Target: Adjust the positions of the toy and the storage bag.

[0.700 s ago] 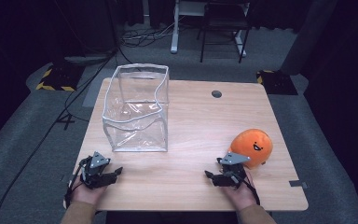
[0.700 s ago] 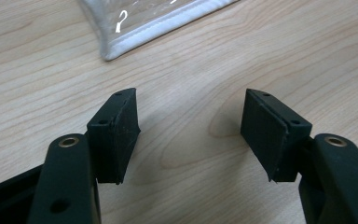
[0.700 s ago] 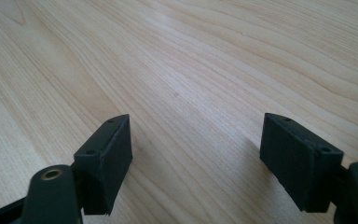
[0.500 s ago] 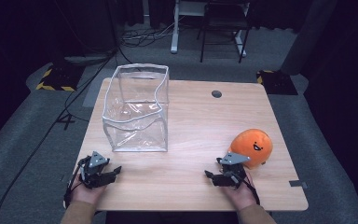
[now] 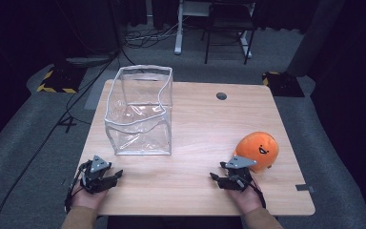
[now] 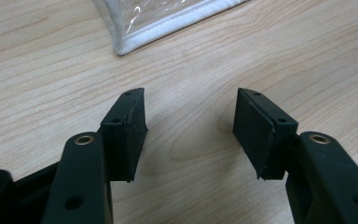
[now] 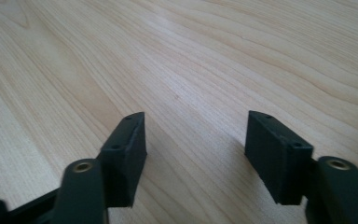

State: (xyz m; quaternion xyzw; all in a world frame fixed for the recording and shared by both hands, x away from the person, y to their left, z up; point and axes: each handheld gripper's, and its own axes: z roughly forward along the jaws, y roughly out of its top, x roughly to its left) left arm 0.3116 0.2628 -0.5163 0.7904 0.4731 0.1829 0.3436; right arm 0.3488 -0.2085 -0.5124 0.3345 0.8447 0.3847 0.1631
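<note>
Near table (image 5: 195, 138) front edge: left gripper (image 5: 106, 177), right gripper (image 5: 224, 179) jaws apart, empty; orange plush toy (image 5: 259, 149) partly hidden behind right.

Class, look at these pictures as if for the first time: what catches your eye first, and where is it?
The bright orange plush toy with a face, at the table's right side beside the right tongs. Next the clear plastic bag with white trim, standing open at the left. Both the right and the left tongs lie open and empty at the near edge.
</note>
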